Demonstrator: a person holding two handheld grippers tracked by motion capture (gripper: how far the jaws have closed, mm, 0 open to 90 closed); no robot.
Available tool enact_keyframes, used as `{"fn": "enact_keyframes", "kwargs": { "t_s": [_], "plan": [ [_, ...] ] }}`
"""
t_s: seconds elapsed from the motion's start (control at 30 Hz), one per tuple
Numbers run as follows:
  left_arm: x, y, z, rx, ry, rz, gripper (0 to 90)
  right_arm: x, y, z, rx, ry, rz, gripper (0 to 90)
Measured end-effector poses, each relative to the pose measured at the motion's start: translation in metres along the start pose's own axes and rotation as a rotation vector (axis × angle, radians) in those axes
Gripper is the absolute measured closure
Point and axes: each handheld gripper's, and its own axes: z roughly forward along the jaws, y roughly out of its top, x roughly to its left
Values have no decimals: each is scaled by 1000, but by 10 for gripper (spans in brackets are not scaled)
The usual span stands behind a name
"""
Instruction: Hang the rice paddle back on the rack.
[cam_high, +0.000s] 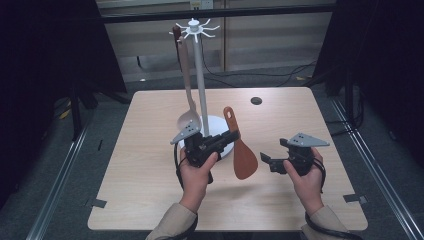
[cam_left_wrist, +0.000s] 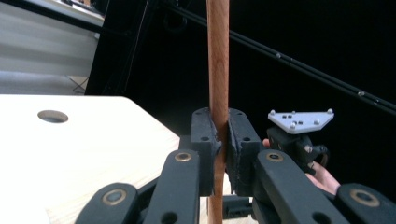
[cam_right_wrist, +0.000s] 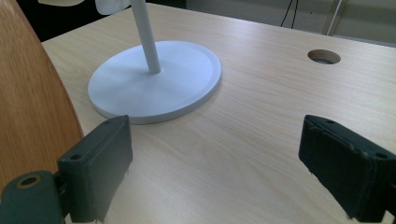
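No readable text, labels, brands or numbers were seen on any surface; nothing legible in the three views.

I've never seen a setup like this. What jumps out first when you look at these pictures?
First, the brown wooden spatula held up over the middle of the table, its handle pinched in the shut jaws of the left gripper. Just behind it stands a tall white utensil stand with a pale spoon hanging from its top. To the right, the right gripper waits with its jaws open and nothing between them.
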Motion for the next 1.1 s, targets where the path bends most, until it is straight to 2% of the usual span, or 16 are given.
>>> {"fn": "enact_keyframes", "kwargs": {
  "t_s": [0.53,1.1],
  "plan": [
    [2,34,-10,-80,13,32,828,1,-1,0,10,3,2,96],
    [2,54,-9,-90,17,66,828,-1,-1,0,7,5,8,94]
  ]
}}
